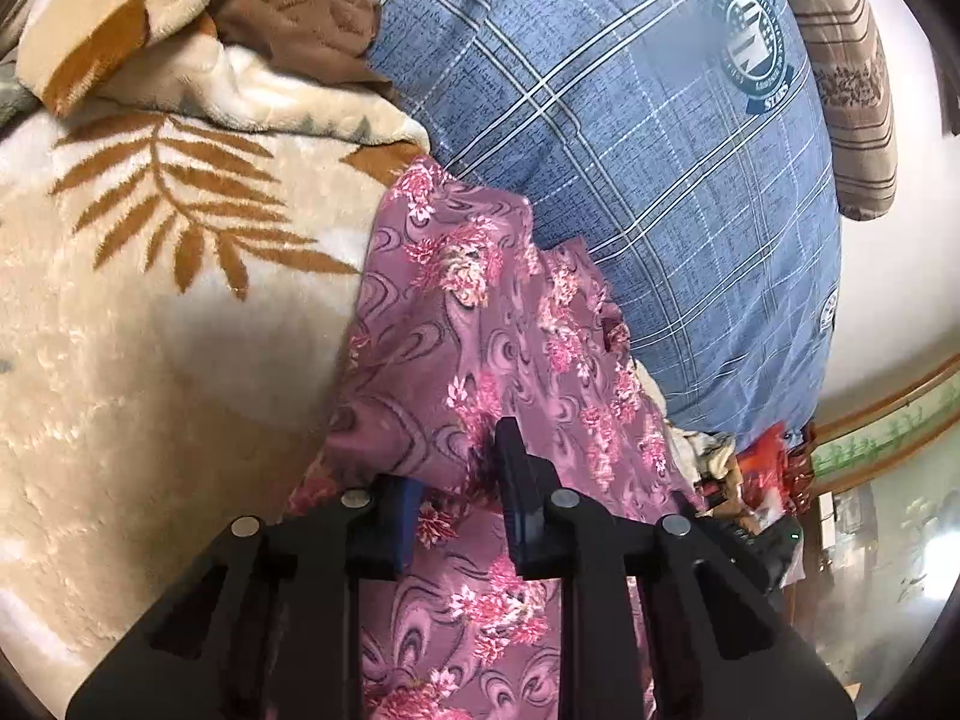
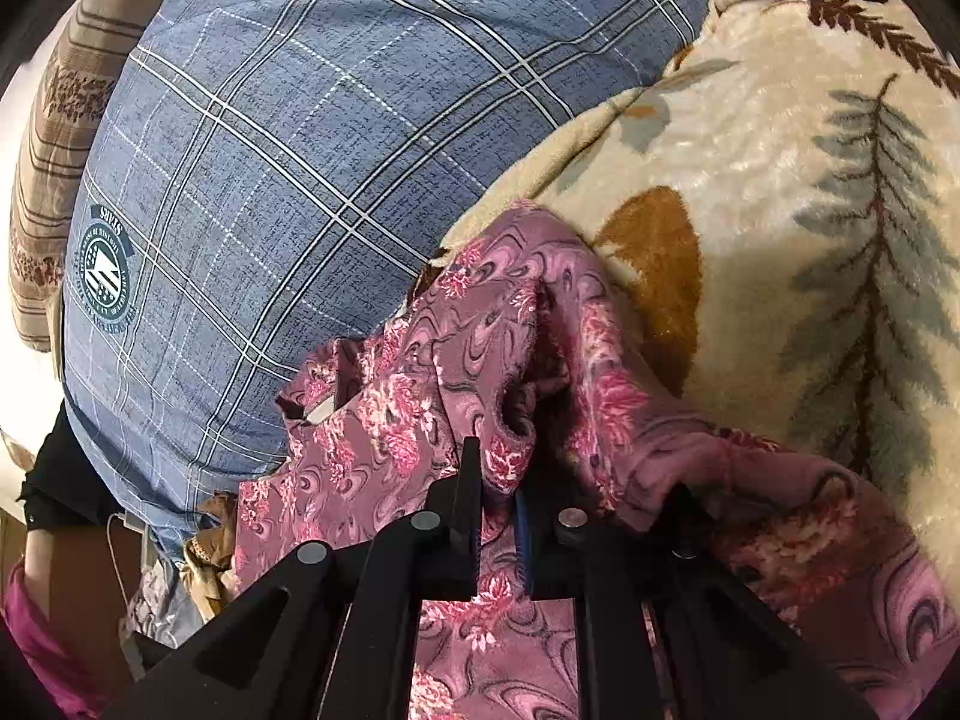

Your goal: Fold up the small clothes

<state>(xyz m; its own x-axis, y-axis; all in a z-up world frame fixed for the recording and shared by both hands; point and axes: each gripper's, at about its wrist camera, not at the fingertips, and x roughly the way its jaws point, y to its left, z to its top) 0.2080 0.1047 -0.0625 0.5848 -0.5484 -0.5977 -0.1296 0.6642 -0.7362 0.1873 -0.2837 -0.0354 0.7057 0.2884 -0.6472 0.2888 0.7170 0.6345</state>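
Note:
A mauve garment with pink flowers (image 1: 474,312) lies crumpled on a cream fleece blanket (image 1: 120,360), against a blue plaid pillow. My left gripper (image 1: 456,468) is shut on a fold of this garment. The cloth bunches between its fingers and drapes over the left fingertip. In the right wrist view the same floral garment (image 2: 480,330) rises in a loose hump with a sleeve opening showing. My right gripper (image 2: 498,480) is shut on its near edge, with fabric pinched between the pads and covering the right fingertip.
The blue plaid pillow (image 1: 630,168) with a round badge fills the far side, with a brown striped cushion (image 1: 852,90) behind it. Brown cloth (image 1: 312,30) lies on the blanket's far folds. Cluttered items (image 1: 762,480) and a person's sleeve (image 2: 36,648) sit beyond the bed's edge.

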